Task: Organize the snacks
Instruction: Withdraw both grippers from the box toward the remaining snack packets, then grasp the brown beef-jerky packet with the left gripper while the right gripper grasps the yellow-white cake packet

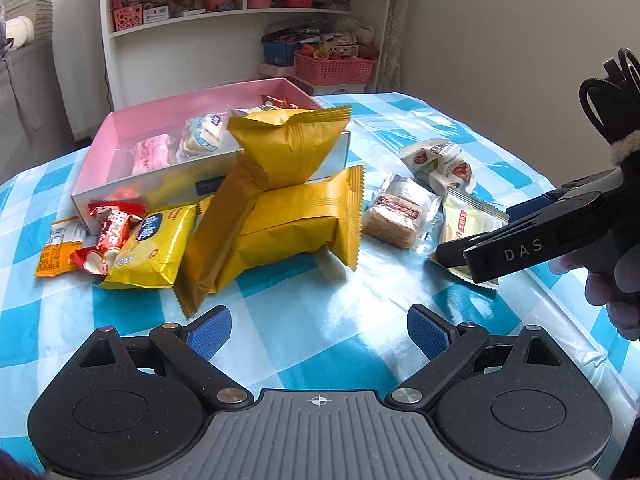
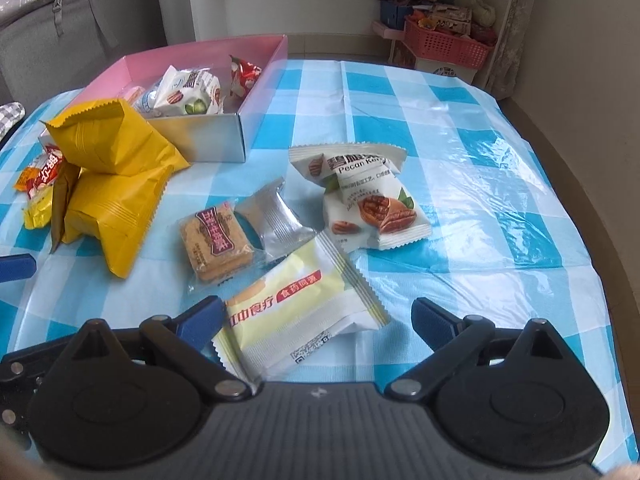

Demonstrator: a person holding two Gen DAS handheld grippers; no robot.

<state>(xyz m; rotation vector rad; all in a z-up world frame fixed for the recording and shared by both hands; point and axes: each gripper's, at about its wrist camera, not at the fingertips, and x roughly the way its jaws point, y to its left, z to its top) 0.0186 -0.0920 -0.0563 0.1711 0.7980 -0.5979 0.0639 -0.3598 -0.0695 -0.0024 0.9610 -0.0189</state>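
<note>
A pink box [image 1: 120, 128] [image 2: 256, 92] holds several snacks at the back of the table. Three mustard-yellow packets [image 1: 280, 216] [image 2: 112, 168] are piled in front of it. A wafer packet [image 2: 216, 240], a pecan packet [image 2: 360, 196] and a pale yellow packet [image 2: 304, 312] lie further right. My right gripper [image 2: 318, 320] is open, with the pale yellow packet between its fingers on the table. My left gripper [image 1: 318, 330] is open and empty, just in front of the yellow pile. The right gripper also shows in the left wrist view [image 1: 472, 258].
A bright yellow packet [image 1: 148, 252], a red candy packet [image 1: 110, 236] and an orange packet [image 1: 56, 252] lie left of the pile. The table has a blue checked cloth [image 2: 460, 160]. A white shelf [image 1: 248, 20] with red baskets stands behind.
</note>
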